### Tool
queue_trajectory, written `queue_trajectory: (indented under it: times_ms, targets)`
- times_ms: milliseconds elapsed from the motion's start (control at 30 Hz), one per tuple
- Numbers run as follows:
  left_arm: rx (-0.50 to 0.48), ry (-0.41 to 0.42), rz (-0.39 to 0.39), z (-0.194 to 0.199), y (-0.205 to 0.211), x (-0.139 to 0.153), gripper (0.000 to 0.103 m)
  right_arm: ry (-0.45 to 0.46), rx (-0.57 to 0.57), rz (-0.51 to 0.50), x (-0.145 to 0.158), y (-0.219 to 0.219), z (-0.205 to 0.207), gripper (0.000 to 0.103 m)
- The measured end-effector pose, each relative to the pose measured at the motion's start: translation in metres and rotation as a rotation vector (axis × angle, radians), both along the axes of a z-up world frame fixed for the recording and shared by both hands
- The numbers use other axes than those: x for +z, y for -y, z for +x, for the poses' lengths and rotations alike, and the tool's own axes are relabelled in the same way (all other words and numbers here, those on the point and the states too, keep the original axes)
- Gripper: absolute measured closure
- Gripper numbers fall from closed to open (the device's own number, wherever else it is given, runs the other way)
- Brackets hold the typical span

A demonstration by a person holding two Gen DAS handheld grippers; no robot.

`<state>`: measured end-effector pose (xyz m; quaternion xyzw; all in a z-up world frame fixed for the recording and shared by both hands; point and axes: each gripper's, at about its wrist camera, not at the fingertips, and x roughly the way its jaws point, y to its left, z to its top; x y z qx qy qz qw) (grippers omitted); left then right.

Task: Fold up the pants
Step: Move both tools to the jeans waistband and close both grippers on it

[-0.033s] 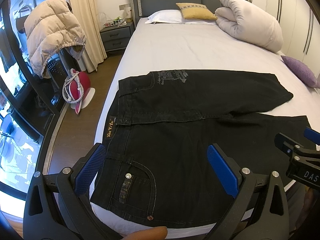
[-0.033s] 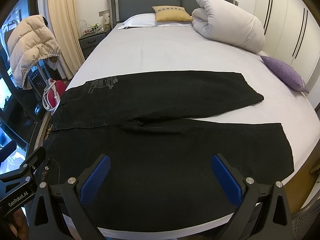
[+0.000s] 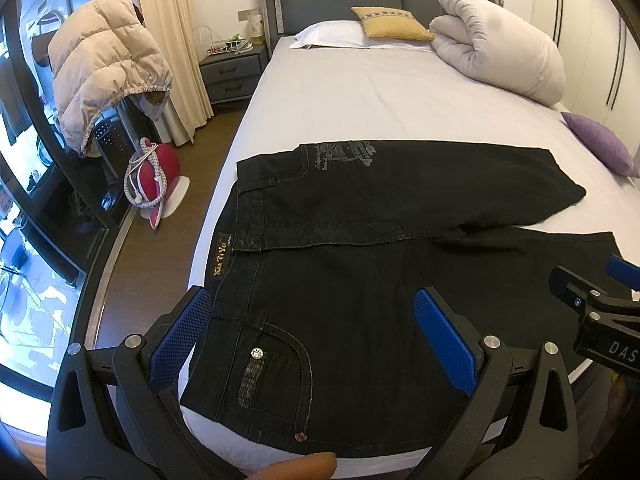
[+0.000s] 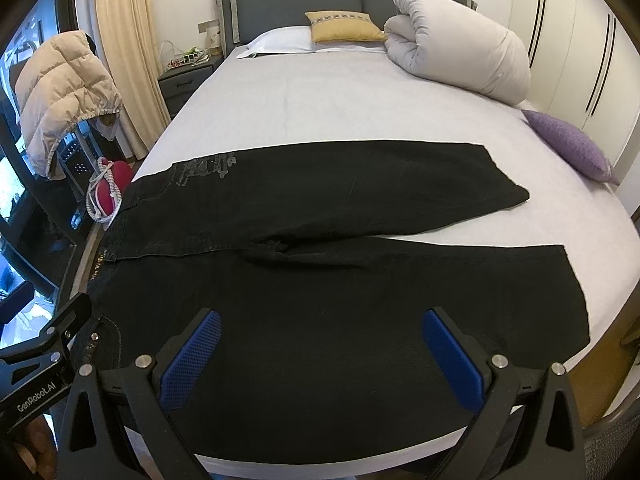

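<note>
From the left wrist view, my left hand-held gripper [image 3: 312,340] hangs wide open above the waistband end of the black jeans [image 3: 360,280], its blue pads [image 3: 180,340] clear of the cloth and holding nothing. The jeans lie flat across the foot of the bed [image 3: 360,100], waist toward the left edge, both legs spread apart toward the right, the front pocket with its rivet [image 3: 256,354] just below my fingers. At the right margin I see the other gripper's black frame. I can point to no change in the scene here: no fold has been started, so the whole task is ahead of me. From the right wrist view, my right hand-held gripper [image 4: 320,360] is equally wide and empty, hovering over the near leg [image 4: 400,300], with the far leg [image 4: 360,184] lying beyond it and a narrow wedge of sheet between the two. I judge the first move is to pinch the near edge and carry it over onto the far leg; the loose crotch bunching [image 4: 272,250] may wrinkle.
</note>
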<state>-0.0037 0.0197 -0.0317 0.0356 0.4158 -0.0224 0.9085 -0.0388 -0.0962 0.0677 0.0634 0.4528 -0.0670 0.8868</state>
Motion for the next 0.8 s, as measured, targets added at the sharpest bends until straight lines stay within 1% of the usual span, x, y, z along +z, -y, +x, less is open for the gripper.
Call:
queue_trajectory:
  times_ms: [67, 133, 167, 233, 267, 333, 367, 433, 500, 533, 567, 633, 667, 700, 733, 767, 800]
  targets:
    - [-0.005, 0.026, 0.015, 0.003, -0.003, 0.001, 0.000, 0.026, 0.014, 0.047, 0.002, 0.006, 0.001, 0.000]
    - [-0.015, 0.094, 0.064, 0.005, -0.004, 0.009, 0.000, 0.086, 0.028, 0.119, 0.010, 0.016, 0.000, 0.000]
    - [-0.021, 0.133, 0.076, 0.007, -0.005, 0.015, 0.000, 0.145, 0.030, 0.166, 0.017, 0.024, -0.001, 0.000]
    - [-0.027, 0.199, 0.073, 0.011, -0.011, 0.027, 0.000, 0.249, 0.035, 0.210, 0.032, 0.034, -0.004, 0.000]
    - [-0.028, 0.223, 0.078, 0.014, -0.014, 0.030, 0.000, 0.310, 0.044, 0.215, 0.041, 0.039, -0.006, 0.000]
    - [-0.030, 0.253, 0.086, 0.021, -0.019, 0.036, 0.000, 0.415, 0.085, 0.190, 0.058, 0.043, -0.007, 0.000]
    - [-0.036, 0.253, 0.076, 0.026, -0.022, 0.040, 0.000, 0.444, 0.110, 0.185, 0.063, 0.043, -0.005, 0.000]
    - [-0.052, 0.258, 0.028, 0.036, -0.030, 0.043, 0.000, 0.499, 0.171, 0.173, 0.073, 0.044, 0.000, 0.000]
    - [-0.003, 0.295, 0.010, 0.042, -0.039, 0.044, 0.000, 0.509, 0.213, 0.168, 0.076, 0.043, 0.011, 0.000]
    - [0.006, 0.301, 0.015, 0.044, -0.042, 0.045, 0.000, 0.494, 0.221, 0.169, 0.075, 0.044, 0.018, 0.000]
    - [0.008, 0.290, 0.030, 0.050, -0.042, 0.045, 0.000, 0.451, 0.232, 0.194, 0.071, 0.045, 0.029, 0.000]
    - [0.002, 0.240, 0.056, 0.067, -0.039, 0.049, 0.000, 0.352, 0.242, 0.292, 0.056, 0.051, 0.053, 0.000]
    - [0.017, 0.216, 0.068, 0.077, -0.040, 0.050, 0.000, 0.314, 0.241, 0.340, 0.047, 0.053, 0.063, 0.000]
    - [0.045, 0.216, 0.079, 0.086, -0.042, 0.052, 0.000, 0.294, 0.238, 0.369, 0.038, 0.055, 0.072, 0.001]
    - [0.051, 0.227, 0.091, 0.094, -0.042, 0.052, 0.000, 0.288, 0.239, 0.401, 0.032, 0.057, 0.074, 0.001]
    - [0.026, 0.240, 0.119, 0.106, -0.041, 0.052, 0.000, 0.282, 0.240, 0.476, 0.025, 0.062, 0.080, 0.001]
    - [0.001, 0.234, 0.141, 0.119, -0.039, 0.049, 0.000, 0.277, 0.233, 0.563, 0.019, 0.068, 0.086, 0.001]
